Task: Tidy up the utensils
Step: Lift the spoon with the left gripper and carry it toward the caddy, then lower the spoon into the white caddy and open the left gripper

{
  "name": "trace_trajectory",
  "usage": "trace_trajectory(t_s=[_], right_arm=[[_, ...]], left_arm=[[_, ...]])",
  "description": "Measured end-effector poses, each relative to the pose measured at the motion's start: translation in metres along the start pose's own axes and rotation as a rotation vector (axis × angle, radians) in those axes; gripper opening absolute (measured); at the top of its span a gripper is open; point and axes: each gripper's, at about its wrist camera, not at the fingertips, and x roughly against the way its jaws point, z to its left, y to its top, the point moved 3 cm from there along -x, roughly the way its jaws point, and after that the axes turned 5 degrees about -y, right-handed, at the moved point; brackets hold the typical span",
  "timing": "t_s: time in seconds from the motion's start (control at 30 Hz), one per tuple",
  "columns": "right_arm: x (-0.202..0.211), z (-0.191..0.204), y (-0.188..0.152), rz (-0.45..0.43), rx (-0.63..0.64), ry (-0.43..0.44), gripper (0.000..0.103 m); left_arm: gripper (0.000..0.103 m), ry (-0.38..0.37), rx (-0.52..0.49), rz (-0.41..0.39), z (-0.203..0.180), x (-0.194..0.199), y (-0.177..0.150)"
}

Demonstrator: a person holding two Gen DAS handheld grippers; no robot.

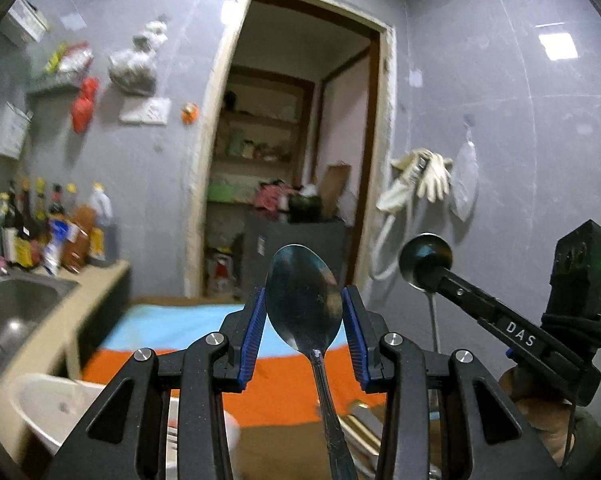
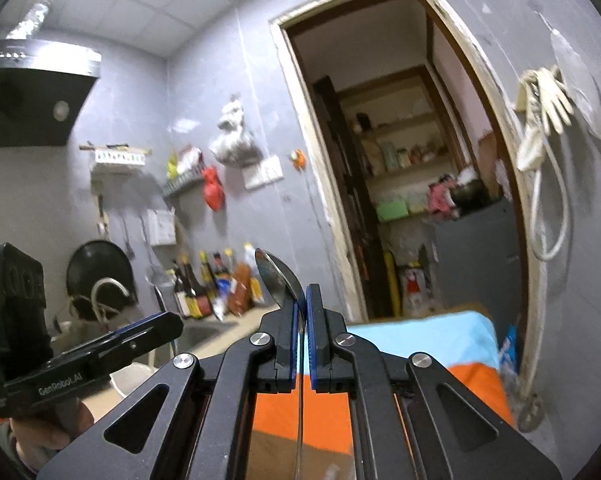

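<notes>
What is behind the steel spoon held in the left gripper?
Behind the steel spoon in the left gripper is the open doorway, with a dark grey cabinet and pantry shelves. The bowl covers part of the cabinet front; the blue-and-orange cloth lies below.

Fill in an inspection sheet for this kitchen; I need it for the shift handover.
Surface: orange and blue cloth below the tools.
Job's things: two spoons; left spoon bowl facing the camera, right spoon edge-on.
Clutter: bottles by the sink; white basin.
Grippers: left tool shut on left spoon's bowl; right tool shut on right spoon.
Cables: black cord wound round the right tool's camera mount; white hose on the wall.
Surroundings: open doorway to shelves, gloves hung on the wall, range hood.
</notes>
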Motion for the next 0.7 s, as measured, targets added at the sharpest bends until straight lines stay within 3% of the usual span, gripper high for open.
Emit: trace_trajectory(t_s=[0.33,0.5,0.7], right_arm=[[-0.042,0.079,0.012,-0.072,-0.023,0.148,0.002],[-0.067,0.108,-0.003,-0.118,-0.03,0.197,0.002],[-0.082,0.119,-0.026,-0.167,0.019,0.172,0.002]], left_arm=[[0.033,0.191,0.027,-0.126,0.084,0.071,0.037],[0.033,0.307,0.056,-0.191,0.132,0.097,0.038],[0.033,0.433,0.033,-0.243,0.167,0.103,0.015]])
